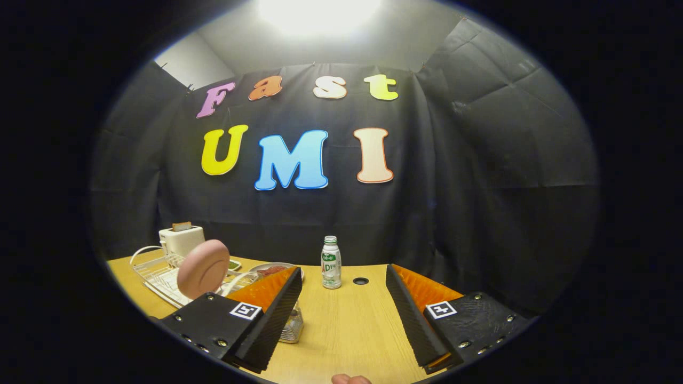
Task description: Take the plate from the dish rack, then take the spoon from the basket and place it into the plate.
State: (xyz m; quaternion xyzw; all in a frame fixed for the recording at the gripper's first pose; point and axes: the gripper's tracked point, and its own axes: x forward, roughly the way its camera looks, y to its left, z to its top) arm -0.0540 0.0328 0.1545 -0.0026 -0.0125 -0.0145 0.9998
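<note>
While jaws gape, round plate (203, 269) stands in wire rack (160, 274).

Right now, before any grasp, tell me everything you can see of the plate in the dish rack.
The plate is round, pink and matte, plastic or ceramic by its look, with a shallow ring marked on its face. It stands on edge, tilted, in the white wire dish rack beside the toaster. It sits beyond the one finger of the open gripper, off to that side, and that finger hides its lower edge. Nothing grips it.
</note>
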